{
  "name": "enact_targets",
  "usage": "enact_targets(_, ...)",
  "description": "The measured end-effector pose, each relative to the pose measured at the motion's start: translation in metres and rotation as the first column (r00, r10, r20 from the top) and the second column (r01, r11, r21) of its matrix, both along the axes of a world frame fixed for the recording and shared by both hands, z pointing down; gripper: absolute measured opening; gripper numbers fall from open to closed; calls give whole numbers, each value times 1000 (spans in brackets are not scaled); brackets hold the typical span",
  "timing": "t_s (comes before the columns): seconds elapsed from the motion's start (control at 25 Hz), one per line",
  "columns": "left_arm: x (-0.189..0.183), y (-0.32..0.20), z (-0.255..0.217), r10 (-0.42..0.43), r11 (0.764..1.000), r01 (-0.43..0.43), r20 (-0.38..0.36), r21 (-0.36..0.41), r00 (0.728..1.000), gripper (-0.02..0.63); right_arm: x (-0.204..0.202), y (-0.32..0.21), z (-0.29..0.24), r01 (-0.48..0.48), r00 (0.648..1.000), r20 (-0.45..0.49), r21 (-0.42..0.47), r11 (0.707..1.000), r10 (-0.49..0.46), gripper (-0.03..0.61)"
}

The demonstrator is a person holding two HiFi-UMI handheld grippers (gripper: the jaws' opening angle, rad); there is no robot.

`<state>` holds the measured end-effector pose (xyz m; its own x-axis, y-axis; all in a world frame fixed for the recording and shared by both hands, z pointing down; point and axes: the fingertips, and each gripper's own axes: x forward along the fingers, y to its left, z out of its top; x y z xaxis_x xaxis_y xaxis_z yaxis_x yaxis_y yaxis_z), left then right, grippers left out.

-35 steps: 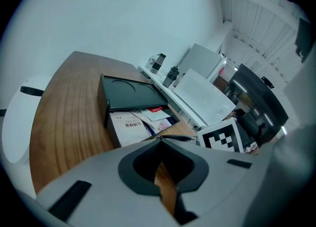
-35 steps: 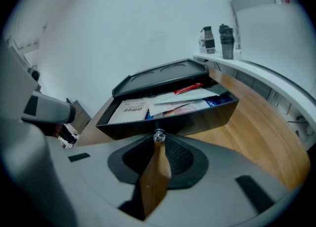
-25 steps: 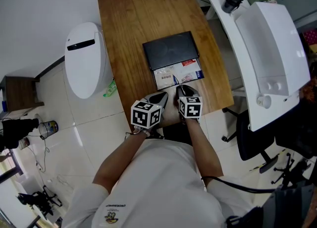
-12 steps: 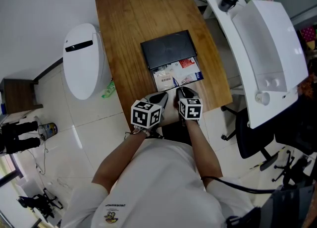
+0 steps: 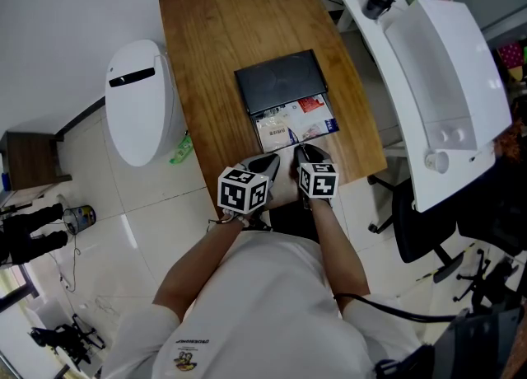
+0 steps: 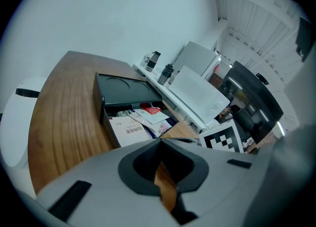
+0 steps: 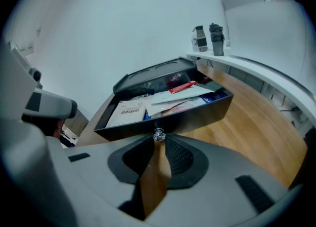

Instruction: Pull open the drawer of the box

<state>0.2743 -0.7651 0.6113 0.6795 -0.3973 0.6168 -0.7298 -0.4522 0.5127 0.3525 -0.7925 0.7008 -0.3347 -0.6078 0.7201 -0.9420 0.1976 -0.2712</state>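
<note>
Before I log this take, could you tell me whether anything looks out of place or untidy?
Only the open drawer of the black box: its booklets and packets lie jumbled and overlapping at odd angles, a red packet slanting at the back. Nothing looks spilled or damaged.

Black box [image 5: 278,81], clear knob [image 7: 158,134], brown (wood-grained) table [image 5: 218,23].

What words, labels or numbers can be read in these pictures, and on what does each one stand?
No text reads clearly enough to quote.
On the booklet in the drawer: a dark title line, too blurred to read.
On the red card: any print is too small.
On the shirt: a small logo line, too small to read.
On the cubes: square markers only, no words.
</note>
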Motion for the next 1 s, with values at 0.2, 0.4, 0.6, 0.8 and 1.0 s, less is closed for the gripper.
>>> enact_targets(0.2, -5, 1, 0, -9, 1000, 9, 1, 1, 1000, 3, 0, -1, 2, -14, 1000, 8, -8, 1000, 14, 61)
enact_targets(0.4, -7, 1, -4, -14, 1000, 14, -4, 9, 1000, 3, 1, 0, 2, -26, 999, 27, -13, 1000, 26, 61)
enact_targets(0.6, -12, 4, -9, -17, 1000, 17, -11, 21, 1000, 3, 0, 3, -1, -29, 999, 19, -18, 999, 29, 61)
enact_targets(0.8, -15, 10, -15, -15, 999, 15, -23, 34, 1000, 3, 7, 11, -14, -53, 999, 2, 8, 999, 53, 63)
enact_targets(1.0, -18, 21, -21, -12, 999, 14, -41, 52, 999, 3, 10, 23, -30, -67, 998, -14, 42, 997, 68, 61)
